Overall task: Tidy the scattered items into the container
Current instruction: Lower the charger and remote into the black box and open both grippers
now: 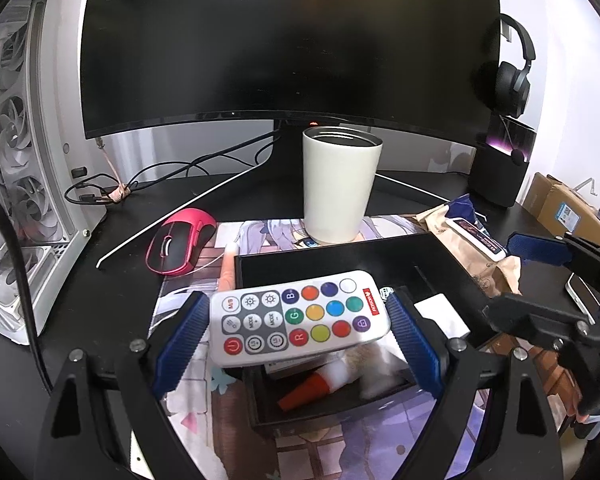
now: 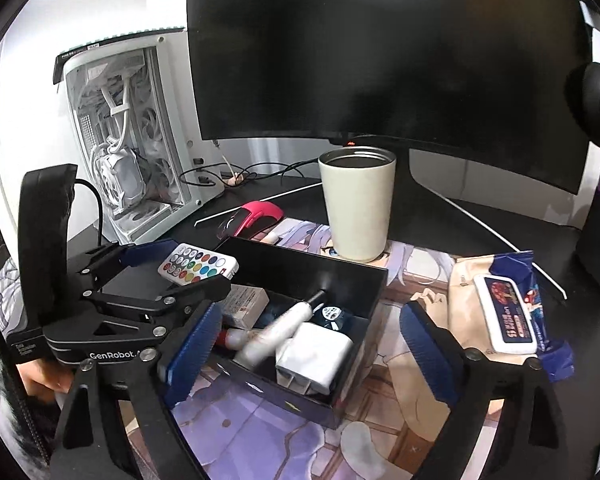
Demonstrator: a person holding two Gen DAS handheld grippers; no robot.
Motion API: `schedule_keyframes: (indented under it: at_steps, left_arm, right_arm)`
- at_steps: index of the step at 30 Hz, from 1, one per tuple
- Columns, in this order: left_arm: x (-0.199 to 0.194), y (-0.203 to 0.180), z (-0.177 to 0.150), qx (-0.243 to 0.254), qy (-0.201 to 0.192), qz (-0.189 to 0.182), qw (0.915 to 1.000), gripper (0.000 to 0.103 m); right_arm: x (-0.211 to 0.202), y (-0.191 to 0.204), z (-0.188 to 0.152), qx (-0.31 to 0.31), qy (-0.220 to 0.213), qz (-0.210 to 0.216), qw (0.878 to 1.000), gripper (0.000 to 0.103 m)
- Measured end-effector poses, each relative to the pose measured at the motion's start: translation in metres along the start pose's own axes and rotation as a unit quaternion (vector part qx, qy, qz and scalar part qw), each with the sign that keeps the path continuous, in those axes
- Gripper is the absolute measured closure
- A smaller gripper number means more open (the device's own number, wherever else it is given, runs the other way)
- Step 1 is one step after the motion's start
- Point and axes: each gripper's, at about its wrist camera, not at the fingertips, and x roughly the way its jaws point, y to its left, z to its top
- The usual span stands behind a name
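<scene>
The left hand-held gripper (image 1: 298, 332) clamps a white rectangular remote control with coloured round buttons (image 1: 300, 316) between its blue ribbed pads, its jaws set wide across the remote's length. Directly beneath and ahead of it sits the black open-topped rectangular box (image 1: 340, 252). The right hand-held gripper (image 2: 308, 354) stands wide open and holds nothing, above that box, where a white square charger (image 2: 314, 354) and a white blurred tube (image 2: 276, 332) lie between its pads.

White remote (image 1: 300, 318) w/ coloured btns, level, above open black box (image 1: 380, 248).
</scene>
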Motion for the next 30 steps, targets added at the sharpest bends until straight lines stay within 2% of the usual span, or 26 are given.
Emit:
schedule_keyframes:
  at_steps: [2, 4, 9, 14, 20, 30]
  left_arm:
    - [0.001, -0.004, -0.001, 0.003, 0.001, 0.000, 1.0000, 0.013]
    - [0.001, -0.007, -0.002, 0.007, 0.000, -0.001, 1.0000, 0.012]
    - [-0.005, -0.012, -0.008, 0.008, -0.019, 0.007, 0.9998, 0.000]
    - [-0.008, -0.014, -0.017, -0.002, -0.001, -0.013, 0.9999, 0.000]
    - [-0.013, -0.023, -0.023, 0.012, 0.009, 0.017, 0.9997, 0.000]
    - [-0.031, -0.010, -0.025, 0.003, -0.018, 0.034, 0.9993, 0.000]
  right_arm:
    - [-0.001, 0.001, -0.003, -0.010, 0.008, -0.001, 1.000, 0.007]
    - [0.000, 0.004, -0.006, -0.024, 0.021, -0.009, 0.999, 0.001]
    - [-0.011, 0.004, -0.017, -0.025, 0.000, -0.012, 1.000, 0.001]
    - [-0.021, 0.000, -0.027, -0.015, -0.008, -0.008, 1.000, 0.001]
    - [-0.031, 0.002, -0.031, -0.026, -0.016, -0.019, 0.999, 0.001]
    - [-0.022, 0.008, -0.033, -0.013, -0.012, -0.024, 1.000, 0.001]
